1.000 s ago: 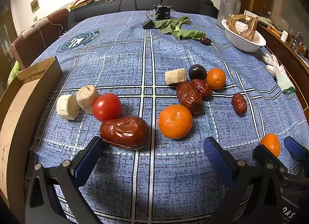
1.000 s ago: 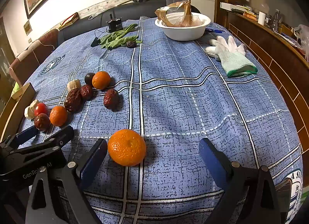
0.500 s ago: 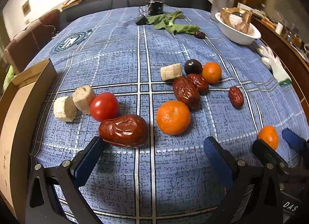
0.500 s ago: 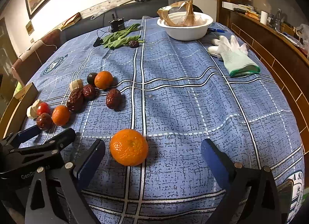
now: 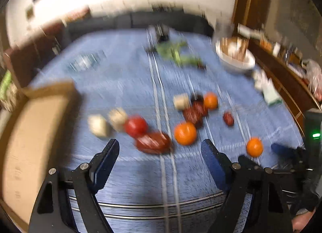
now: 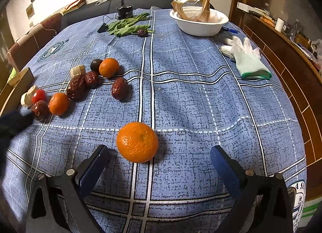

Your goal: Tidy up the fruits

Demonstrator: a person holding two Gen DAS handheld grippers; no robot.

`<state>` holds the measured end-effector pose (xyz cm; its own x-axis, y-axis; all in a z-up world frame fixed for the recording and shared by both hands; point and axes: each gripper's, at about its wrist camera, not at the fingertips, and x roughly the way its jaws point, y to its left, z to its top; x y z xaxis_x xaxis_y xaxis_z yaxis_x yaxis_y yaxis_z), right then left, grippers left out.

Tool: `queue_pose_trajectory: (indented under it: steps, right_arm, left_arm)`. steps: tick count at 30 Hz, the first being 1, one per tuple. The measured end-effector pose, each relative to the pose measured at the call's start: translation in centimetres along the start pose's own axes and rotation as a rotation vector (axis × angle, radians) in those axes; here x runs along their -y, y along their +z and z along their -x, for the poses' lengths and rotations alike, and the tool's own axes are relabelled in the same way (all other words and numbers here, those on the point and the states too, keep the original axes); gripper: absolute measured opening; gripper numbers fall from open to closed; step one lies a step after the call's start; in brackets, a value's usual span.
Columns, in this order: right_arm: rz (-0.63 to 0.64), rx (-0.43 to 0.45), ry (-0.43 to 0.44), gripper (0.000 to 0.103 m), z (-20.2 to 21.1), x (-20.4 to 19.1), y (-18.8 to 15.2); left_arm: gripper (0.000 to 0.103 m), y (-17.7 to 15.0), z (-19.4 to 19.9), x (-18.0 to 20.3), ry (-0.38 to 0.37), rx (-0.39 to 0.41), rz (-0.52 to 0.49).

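Nearest the right wrist camera, the right gripper [image 6: 160, 153] stands released, its blue-padded jaws spread wide above the blue checked tablecloth [image 6: 191, 96]. A round orange mandarin [image 6: 137, 142] lies on the cloth just ahead of the jaws, closer to the left pad, untouched.

The left wrist view is smeared by motion. There the left gripper [image 5: 160, 148] is closing its jaws on nothing but air; a wrinkled dark-red date [image 5: 154, 143] lies on the cloth just beyond the tips, with a second orange mandarin [image 5: 185, 133] beside it to the right and a red cherry tomato [image 5: 135, 126] touching it behind.

Farther left sit two pale beige cylindrical chunks [image 5: 99, 126], near a brown cardboard box [image 5: 30, 132] at the table's edge. Mid-table, more dark dates [image 6: 77, 89] cluster with a third mandarin [image 6: 108, 67]. At the far side rest green leafy vegetables [image 6: 128, 26], a white bowl [image 6: 199, 28] and white knitted gloves [image 6: 246, 56].
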<state>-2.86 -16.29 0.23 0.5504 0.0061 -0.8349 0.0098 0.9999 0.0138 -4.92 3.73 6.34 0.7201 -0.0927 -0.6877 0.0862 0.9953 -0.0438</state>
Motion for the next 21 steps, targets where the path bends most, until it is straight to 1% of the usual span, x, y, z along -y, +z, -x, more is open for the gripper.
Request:
queue_pose_trajectory:
  steps: [1, 2, 3, 4, 5, 6, 7, 9, 11, 13, 15, 16, 21]
  right_arm:
    - [-0.004, 0.000, -0.005, 0.102, 0.1, 0.0, 0.0]
    - [-0.009, 0.003, -0.007, 0.102, 0.2, 0.0, 0.0]
    - [-0.015, 0.015, -0.005, 0.102, 0.6, -0.1, -0.1]
    - [-0.017, 0.038, -0.004, 0.102, 1.3, -0.2, -0.1]
    - [-0.014, 0.061, -0.005, 0.102, 1.9, -0.3, -0.2]
    - [-0.005, 0.097, -0.008, 0.102, 3.0, -0.6, -0.2]
    - [-0.001, 0.125, -0.011, 0.102, 3.7, -0.9, -0.3]
    - [0.002, 0.193, -0.009, 0.102, 5.6, -1.4, -0.4]
    - [0.000, 0.270, -0.005, 0.102, 7.6, -1.8, -0.6]
    - [0.003, 0.372, -0.031, 0.102, 9.8, -2.5, -1.3]
    - [0.013, 0.449, -0.053, 0.102, 11.2, -3.1, -1.7]
    - [0.017, 0.455, -0.053, 0.102, 11.5, -3.4, -1.7]
    - [-0.011, 0.385, 0.014, 0.102, 11.4, -3.5, -1.6]
  left_arm:
    - [0.083, 0.0, 1.5, -0.1, 0.024, 0.060, -0.005]
    - [0.083, 0.1, 3.4, -0.2, 0.048, 0.136, -0.012]
    - [0.084, 0.4, 4.6, -0.4, 0.066, 0.183, -0.017]
    - [0.087, 0.4, 6.2, -0.4, 0.088, 0.243, -0.023]
    - [0.097, 0.7, 7.3, -0.6, 0.100, 0.284, -0.022]
    - [0.101, 0.8, 8.2, -0.7, 0.107, 0.314, -0.017]
    - [0.103, 0.9, 9.2, -0.8, 0.114, 0.342, -0.011]
    - [0.103, 1.1, 10.4, -1.1, 0.125, 0.358, -0.014]
    - [0.103, 1.4, 10.8, -1.1, 0.131, 0.358, -0.017]
    - [0.103, 1.4, 11.0, -1.3, 0.144, 0.334, -0.012]
    - [0.103, 1.2, 11.0, -1.6, 0.126, 0.309, 0.002]
    - [0.103, 0.9, 11.1, -1.7, 0.128, 0.300, 0.008]
    - [0.103, 0.3, 11.3, -2.2, 0.132, 0.275, 0.016]
